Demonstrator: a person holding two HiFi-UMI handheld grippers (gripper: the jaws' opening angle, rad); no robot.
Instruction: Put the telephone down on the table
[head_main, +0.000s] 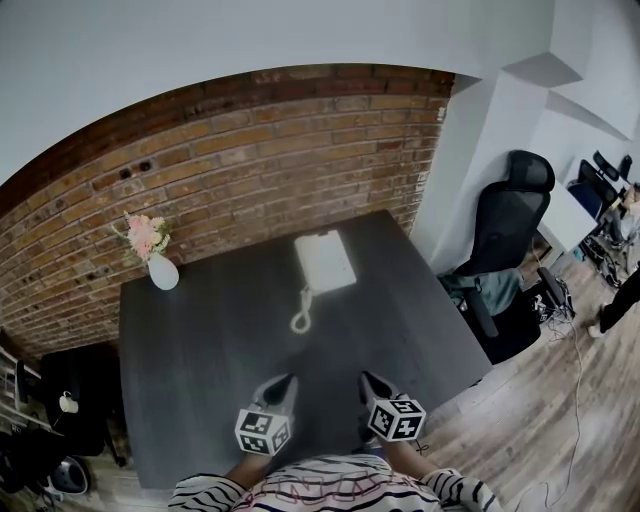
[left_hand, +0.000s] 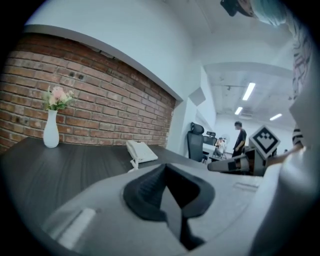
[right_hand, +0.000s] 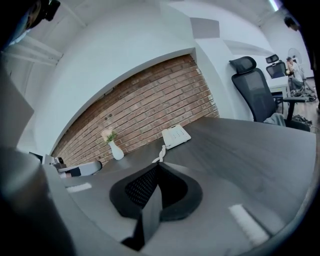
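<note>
Left gripper and right gripper: jaws closed, empty, over dark table near edge. Telephone: table far side, by brick wall.

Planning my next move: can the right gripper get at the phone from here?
Probably yes. Only bare table lies between the right gripper and the phone; the vase stands well left. The phone sits far across, though, and the jaws are shut.

An office: a desk telephone lies at twelve o'clock on a dark table before a brick wall. At two o'clock stands a black swivel chair, with monitor-topped desks beyond, under strip ceiling lights.
</note>
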